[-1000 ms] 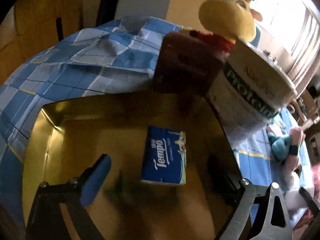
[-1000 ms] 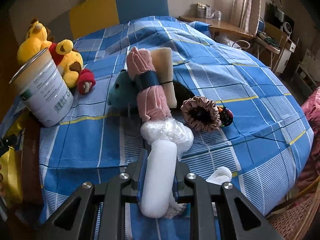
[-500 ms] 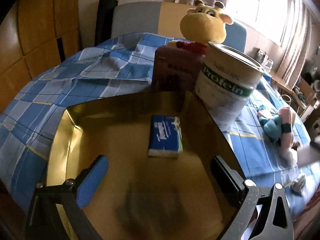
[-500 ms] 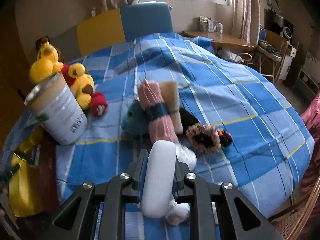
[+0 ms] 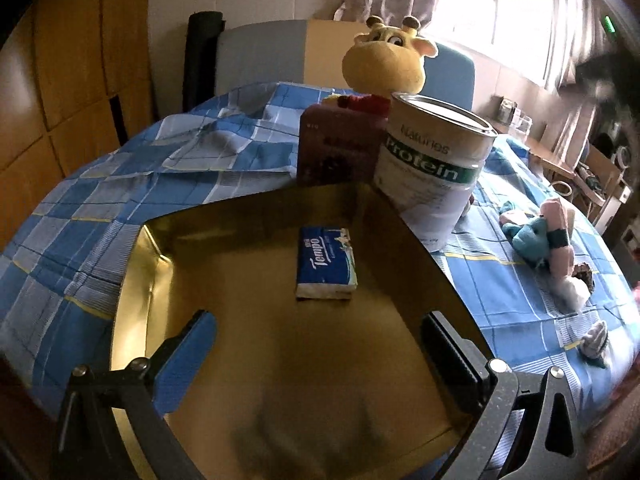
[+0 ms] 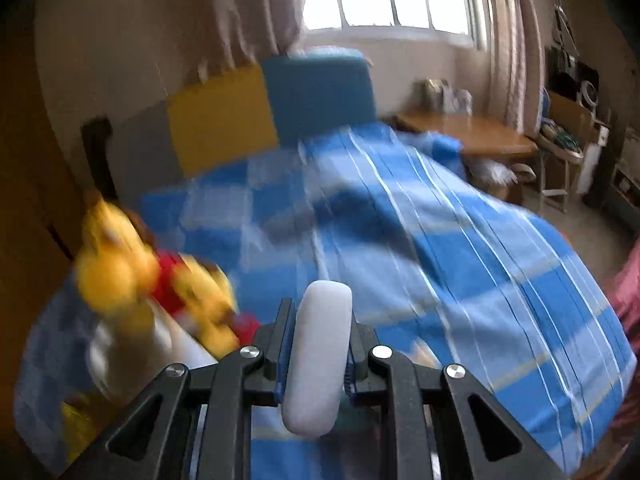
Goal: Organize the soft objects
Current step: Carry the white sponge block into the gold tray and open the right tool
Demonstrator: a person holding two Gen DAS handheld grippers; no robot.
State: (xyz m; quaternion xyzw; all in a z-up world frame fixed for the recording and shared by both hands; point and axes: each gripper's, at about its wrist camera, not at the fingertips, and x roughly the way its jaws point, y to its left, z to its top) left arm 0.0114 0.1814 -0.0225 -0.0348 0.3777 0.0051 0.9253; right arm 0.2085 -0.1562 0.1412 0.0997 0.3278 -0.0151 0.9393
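Right gripper (image 6: 316,354) is clamping a white soft oblong piece (image 6: 318,356) between its pads, jaws pressed in on both sides, piece sticking out past the fingertips and hanging well above the blue checked bedspread (image 6: 460,280); that view is motion-blurred, so what the piece is made of can't be told. Left gripper (image 5: 320,344) is sitting with jaws spread wide and nothing between them, blue pad (image 5: 188,354) on one side, black pad (image 5: 448,352) on the other, hovering over the gold tray (image 5: 152,280). Taking the tray as landmark: Tempo tissue pack (image 5: 326,263) is lying flat inside it, towards the far half, clear of both pads. Dark red box (image 5: 340,152) is standing upright just behind the tray's far rim. Protein tin (image 5: 434,172) is standing open-topped at the tray's far right corner, beside the red box. Yellow giraffe plush (image 5: 386,60) is sitting behind box and tin. Well off the tray's right side on the bedspread: teal plush (image 5: 528,240) with a pink rolled cloth (image 5: 560,236) lying against it, and a small white soft item (image 5: 596,342) nearer the bed edge. Right view is also catching the yellow plush (image 6: 120,276), blurred, at left.
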